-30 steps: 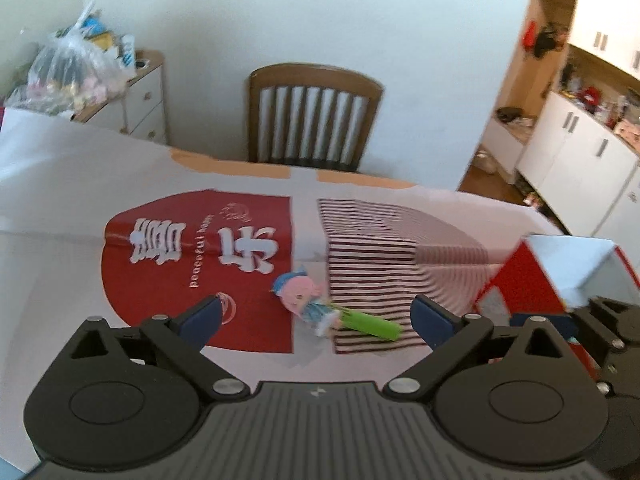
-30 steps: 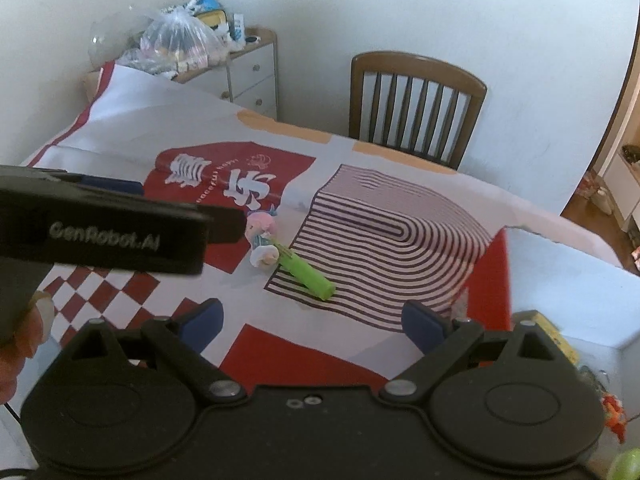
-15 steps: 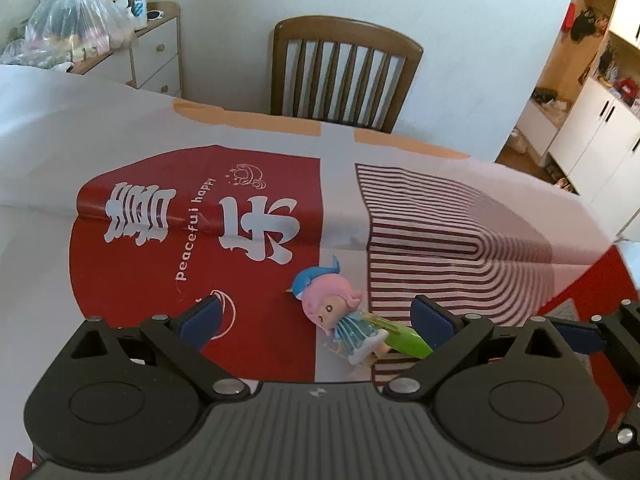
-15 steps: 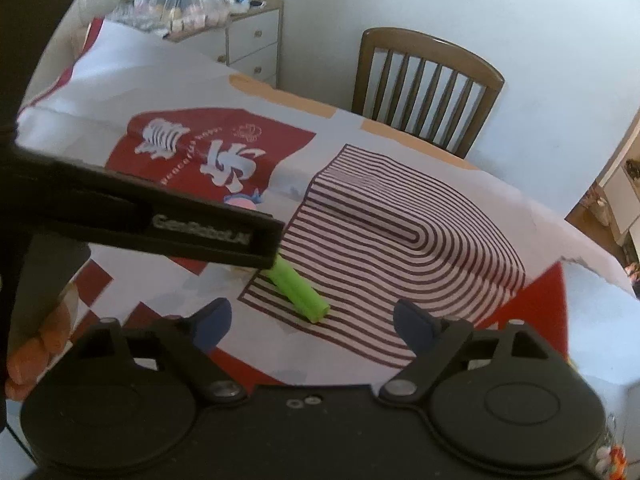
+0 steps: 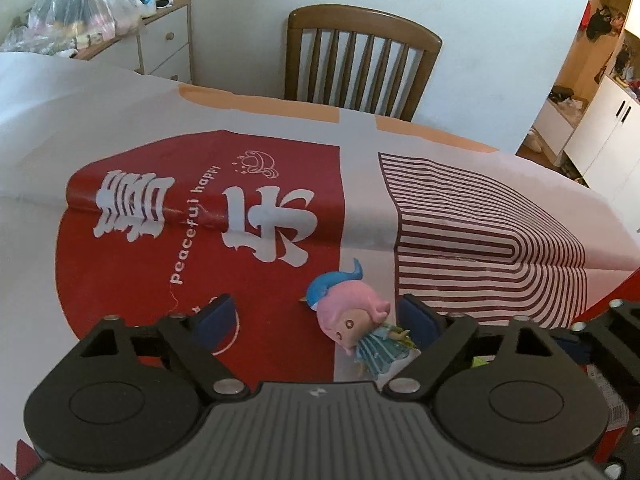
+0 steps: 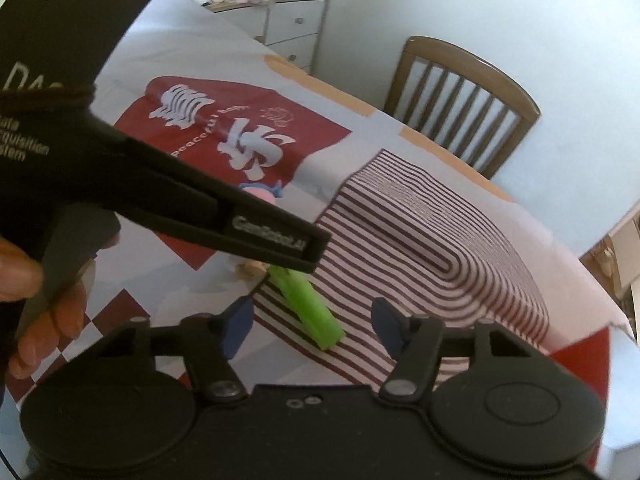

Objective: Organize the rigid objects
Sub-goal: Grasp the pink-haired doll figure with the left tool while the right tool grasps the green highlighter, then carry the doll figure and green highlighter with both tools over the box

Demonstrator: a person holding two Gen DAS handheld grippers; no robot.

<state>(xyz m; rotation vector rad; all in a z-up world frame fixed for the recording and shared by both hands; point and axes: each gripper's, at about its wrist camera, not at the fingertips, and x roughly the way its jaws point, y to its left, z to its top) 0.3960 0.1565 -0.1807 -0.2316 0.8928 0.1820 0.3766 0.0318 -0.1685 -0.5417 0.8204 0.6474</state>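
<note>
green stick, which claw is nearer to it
Right. The right claw has the green stick between its open fingers, not yet pressed. The left claw brackets the pink-haired figurine instead, beside the stick.

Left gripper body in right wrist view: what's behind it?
Behind the left gripper: a pink doll, only its head top and feet showing; the green stick runs under it. Doll's body is covered.
</note>
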